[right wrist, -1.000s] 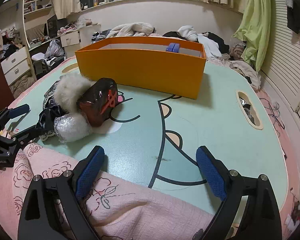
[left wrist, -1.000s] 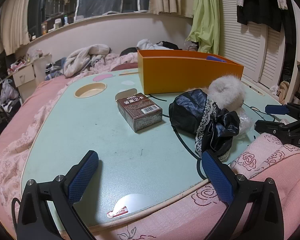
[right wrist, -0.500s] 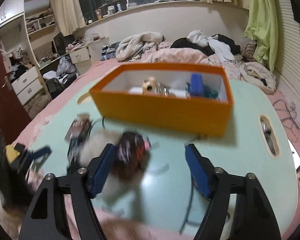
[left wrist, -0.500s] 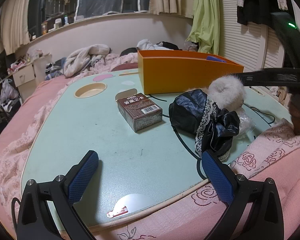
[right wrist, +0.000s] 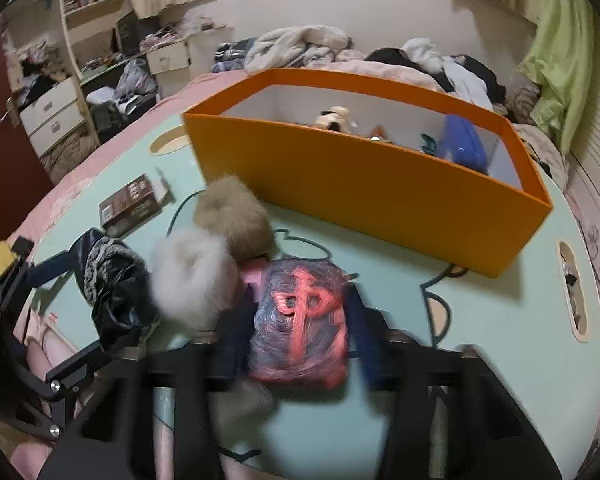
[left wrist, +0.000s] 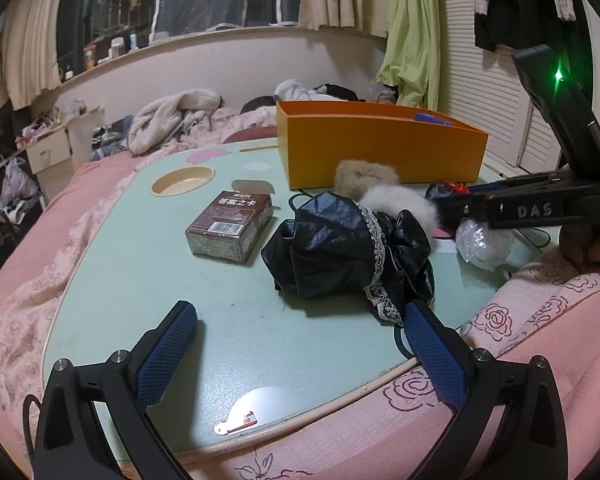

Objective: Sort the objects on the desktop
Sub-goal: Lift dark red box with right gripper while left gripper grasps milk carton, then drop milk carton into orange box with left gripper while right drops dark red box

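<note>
An orange box [left wrist: 380, 152] [right wrist: 364, 184] stands at the back of the green table [left wrist: 140, 264]. A brown card box [left wrist: 230, 226], a black lacy bundle [left wrist: 348, 252], a white pom-pom [right wrist: 192, 276] and a tan pom-pom [right wrist: 232, 220] lie in front of it. My right gripper [right wrist: 300, 332] has its jaws on both sides of a dark object with a red mark [right wrist: 300, 320]; the view is blurred. My left gripper [left wrist: 300, 356] is open and empty near the table's front edge.
A clear plastic ball [left wrist: 482, 244] lies under the right gripper's body. The orange box holds a blue item [right wrist: 462, 146] and small toys. Pink bedding [left wrist: 540, 340] surrounds the table. A cup hole [left wrist: 182, 180] sits at the table's back left.
My right gripper has swung in over the pile and come down around the dark red-marked object. The tan pom-pom now shows. My left gripper has not moved.
</note>
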